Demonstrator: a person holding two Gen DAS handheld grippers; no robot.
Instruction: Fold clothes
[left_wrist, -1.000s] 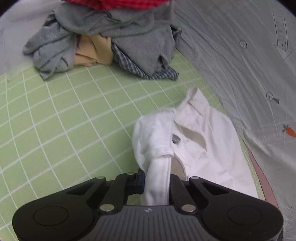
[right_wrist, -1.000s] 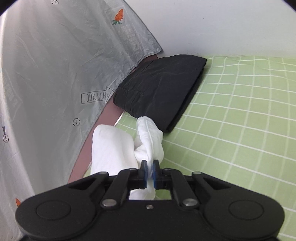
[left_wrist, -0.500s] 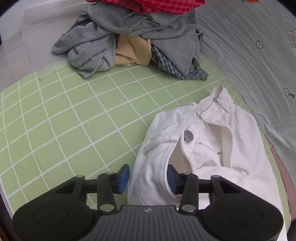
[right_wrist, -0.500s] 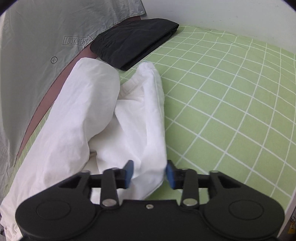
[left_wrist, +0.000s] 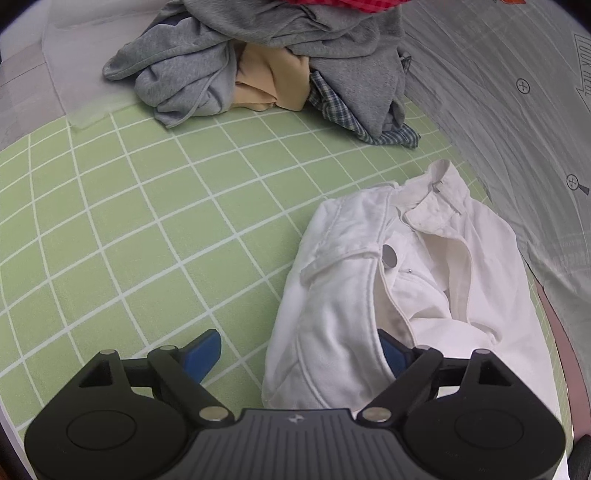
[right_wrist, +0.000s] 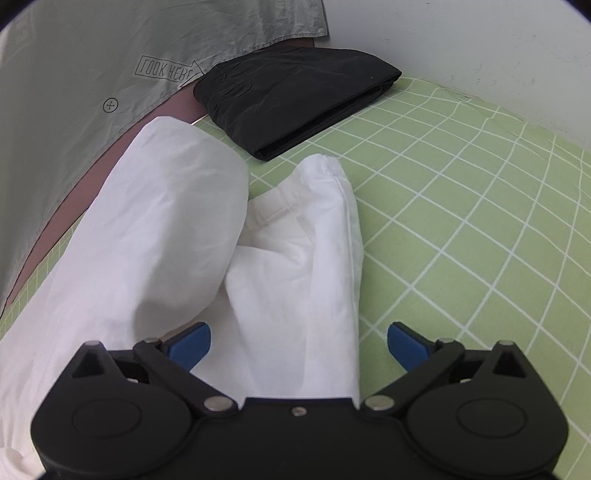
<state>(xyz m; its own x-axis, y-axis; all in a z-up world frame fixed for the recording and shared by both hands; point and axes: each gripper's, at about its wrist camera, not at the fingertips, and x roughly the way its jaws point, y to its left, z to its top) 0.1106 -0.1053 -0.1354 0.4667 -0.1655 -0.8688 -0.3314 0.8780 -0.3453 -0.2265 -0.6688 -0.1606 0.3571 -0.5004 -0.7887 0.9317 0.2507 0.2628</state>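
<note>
White trousers (left_wrist: 388, 280) lie crumpled on the green checked sheet (left_wrist: 147, 221), waistband and metal button up. My left gripper (left_wrist: 299, 350) is open wide over the waistband end; cloth lies between the blue pads without being clamped. In the right wrist view the trouser legs (right_wrist: 207, 236) lie loosely side by side, and my right gripper (right_wrist: 299, 343) is open wide above them, holding nothing.
A pile of unfolded clothes (left_wrist: 280, 62), grey, tan, plaid and red, sits at the far end in the left wrist view. A folded black garment (right_wrist: 295, 96) lies beyond the trouser legs. A grey printed sheet (right_wrist: 110, 66) hangs along the bed's side.
Both grippers were shut on the white trousers a second ago; both have let go and opened wide. The trousers have dropped onto the sheet.
</note>
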